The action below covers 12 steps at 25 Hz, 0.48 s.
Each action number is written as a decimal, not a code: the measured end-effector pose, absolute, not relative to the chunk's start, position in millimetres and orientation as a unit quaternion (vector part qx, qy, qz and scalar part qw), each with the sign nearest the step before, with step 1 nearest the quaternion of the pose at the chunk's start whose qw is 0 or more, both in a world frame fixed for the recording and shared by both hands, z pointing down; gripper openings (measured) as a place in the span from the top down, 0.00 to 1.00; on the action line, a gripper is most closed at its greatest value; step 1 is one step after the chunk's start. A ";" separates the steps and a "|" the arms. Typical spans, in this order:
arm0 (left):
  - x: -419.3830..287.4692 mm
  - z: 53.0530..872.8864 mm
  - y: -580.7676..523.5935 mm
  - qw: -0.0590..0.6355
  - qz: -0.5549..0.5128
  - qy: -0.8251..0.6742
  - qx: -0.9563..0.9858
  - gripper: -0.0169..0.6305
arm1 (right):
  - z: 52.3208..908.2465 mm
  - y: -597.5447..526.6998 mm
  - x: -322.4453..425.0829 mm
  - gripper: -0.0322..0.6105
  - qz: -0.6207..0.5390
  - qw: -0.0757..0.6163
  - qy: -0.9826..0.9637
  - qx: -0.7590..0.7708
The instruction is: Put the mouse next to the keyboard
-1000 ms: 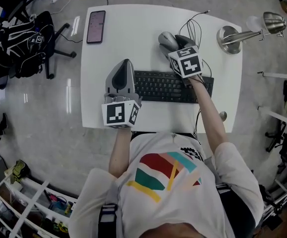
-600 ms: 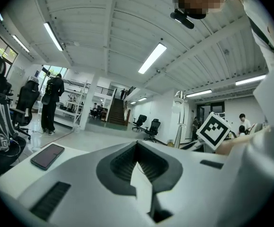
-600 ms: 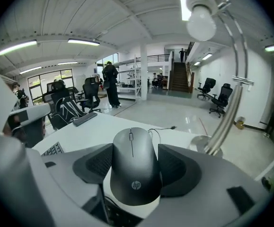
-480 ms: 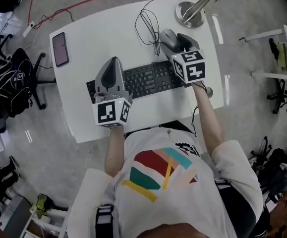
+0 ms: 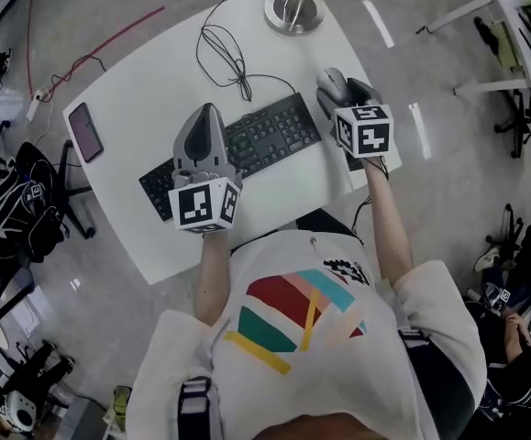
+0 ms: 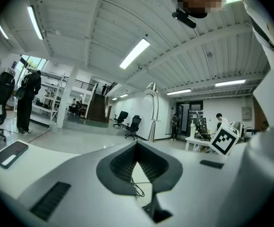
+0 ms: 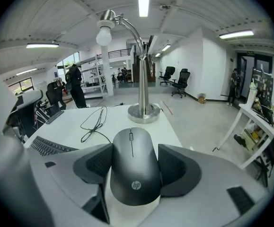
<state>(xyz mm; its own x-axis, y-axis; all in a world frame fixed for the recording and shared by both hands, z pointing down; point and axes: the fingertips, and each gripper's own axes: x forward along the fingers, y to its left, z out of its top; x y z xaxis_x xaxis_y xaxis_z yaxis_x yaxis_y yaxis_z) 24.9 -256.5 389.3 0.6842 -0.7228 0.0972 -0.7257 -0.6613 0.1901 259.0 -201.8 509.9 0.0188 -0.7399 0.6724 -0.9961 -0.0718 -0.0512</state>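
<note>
The right gripper (image 7: 133, 151) is clenched on the dark grey, rounded computer mouse (image 7: 132, 173). One ribbed black pad presses each flank, and the mouse's nose points straight ahead out of the jaws. The mouse is low over the white, round-cornered table (image 5: 155, 90), but no view settles whether it touches the top. Left of this gripper and just beside it lies the right end of the flat black keyboard (image 5: 267, 139). A loose black cable (image 7: 92, 120) is looped ahead and to the left. Straight ahead stands the chrome gooseneck desk lamp (image 7: 142, 79) on its round base. The table's edge runs close along the gripper's right side.

The left gripper (image 6: 137, 145) holds nothing: its jaw tips meet, leaving only a narrow slit behind them through which a bit of cable shows. It hangs above the keyboard's left half. Far off to its left a dark smartphone (image 5: 85, 132) lies flat near the table edge.

Half a second ago the mouse sat beyond the keyboard's far right corner, nearer the lamp base. It now sits off the keyboard's right end. The left gripper is over the same part of the keyboard as before.
</note>
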 end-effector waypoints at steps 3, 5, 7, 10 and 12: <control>33.6 393.6 -253.7 0.109 0.018 -0.388 0.915 0.91 | 528.4 -188.4 269.0 0.47 0.298 0.234 -0.626 0.682; 36.0 395.5 -250.9 0.106 0.026 -0.387 0.916 0.91 | 541.6 -183.6 273.1 0.47 0.307 0.237 -0.620 0.682; 36.4 396.4 -248.5 0.103 0.034 -0.387 0.916 0.91 | 552.6 -180.4 276.2 0.47 0.316 0.237 -0.616 0.682; 33.7 398.8 -246.6 0.103 0.041 -0.392 0.913 0.91 | 566.3 -177.4 280.1 0.47 0.324 0.242 -0.609 0.682; 30.7 400.3 -246.0 0.102 0.044 -0.394 0.912 0.91 | 572.8 -177.2 280.9 0.47 0.327 0.244 -0.607 0.682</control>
<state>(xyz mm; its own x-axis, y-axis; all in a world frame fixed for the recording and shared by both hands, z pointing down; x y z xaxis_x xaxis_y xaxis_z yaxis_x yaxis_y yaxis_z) 30.7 -246.0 400.3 0.6849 -0.7106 0.1610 -0.7286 -0.6679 0.1517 280.9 -177.2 572.8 0.0501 -0.6682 0.7423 -0.9873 -0.1454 -0.0643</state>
